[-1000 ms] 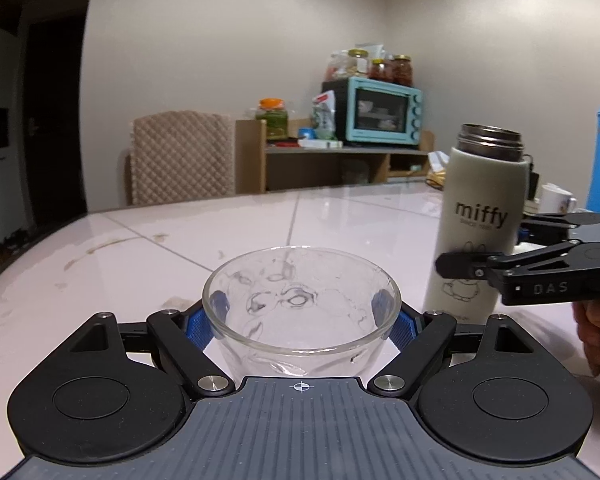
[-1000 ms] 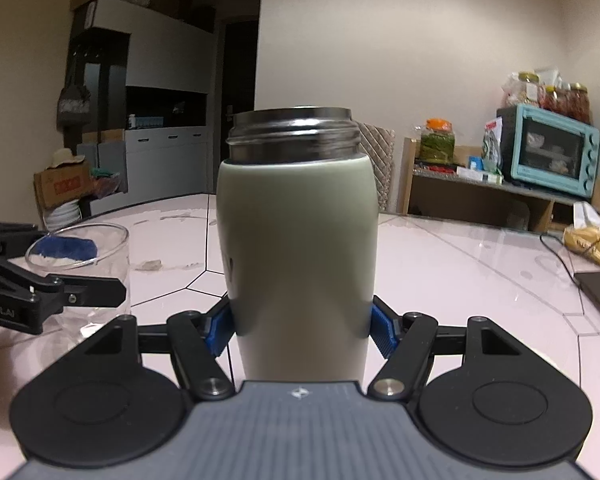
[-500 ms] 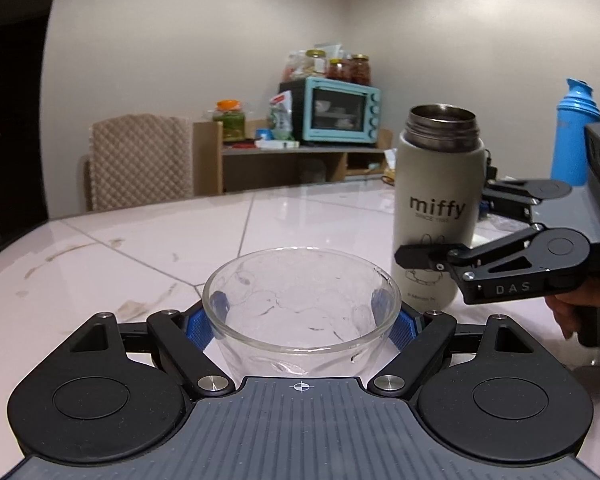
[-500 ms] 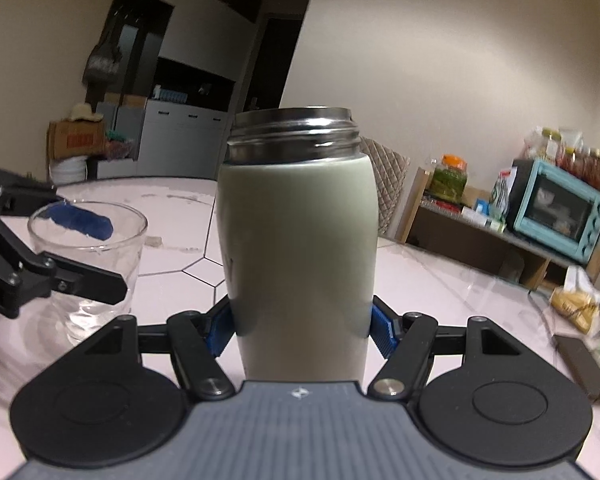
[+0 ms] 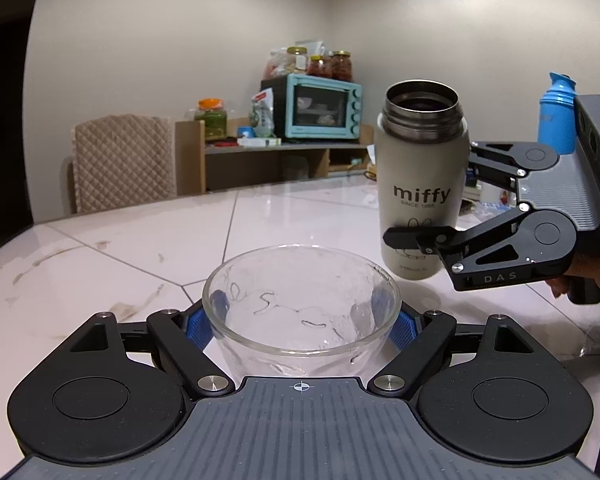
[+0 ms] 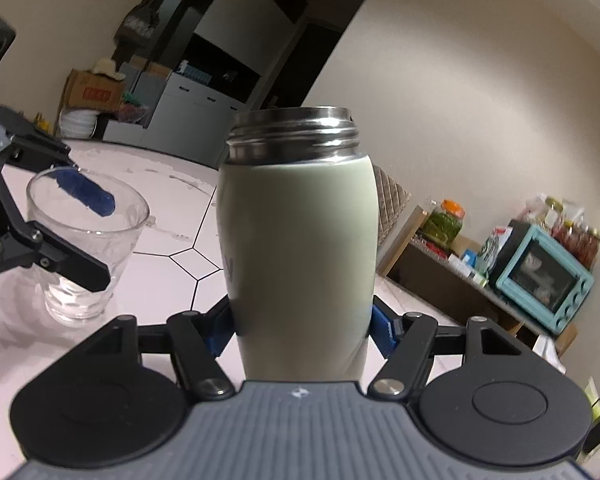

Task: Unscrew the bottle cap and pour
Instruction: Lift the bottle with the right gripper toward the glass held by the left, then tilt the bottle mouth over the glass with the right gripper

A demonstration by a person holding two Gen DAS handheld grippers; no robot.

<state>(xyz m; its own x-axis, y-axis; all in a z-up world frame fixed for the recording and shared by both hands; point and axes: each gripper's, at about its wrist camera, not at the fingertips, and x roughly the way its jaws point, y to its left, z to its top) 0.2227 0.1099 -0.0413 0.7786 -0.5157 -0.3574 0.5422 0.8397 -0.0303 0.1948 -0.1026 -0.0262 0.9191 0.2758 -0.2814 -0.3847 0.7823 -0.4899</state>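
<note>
My left gripper (image 5: 302,322) is shut on a clear glass (image 5: 300,308), which stands on the white table (image 5: 140,248); the glass also shows in the right wrist view (image 6: 84,248). My right gripper (image 6: 302,326) is shut on a pale green "miffy" bottle (image 6: 296,248) with an open steel mouth and no cap. In the left wrist view the bottle (image 5: 420,196) is lifted off the table, to the right of the glass and above it, tilted slightly toward the glass. The cap is not in view.
A blue bottle (image 5: 558,120) stands at the far right behind the right gripper. A quilted chair (image 5: 122,162) and a shelf with a teal mini oven (image 5: 320,106) and jars stand beyond the table. Cabinets (image 6: 188,108) stand on the other side.
The right gripper has lifted the bottle off the table and begun tilting it toward the glass. The left gripper has kept its hold on the glass.
</note>
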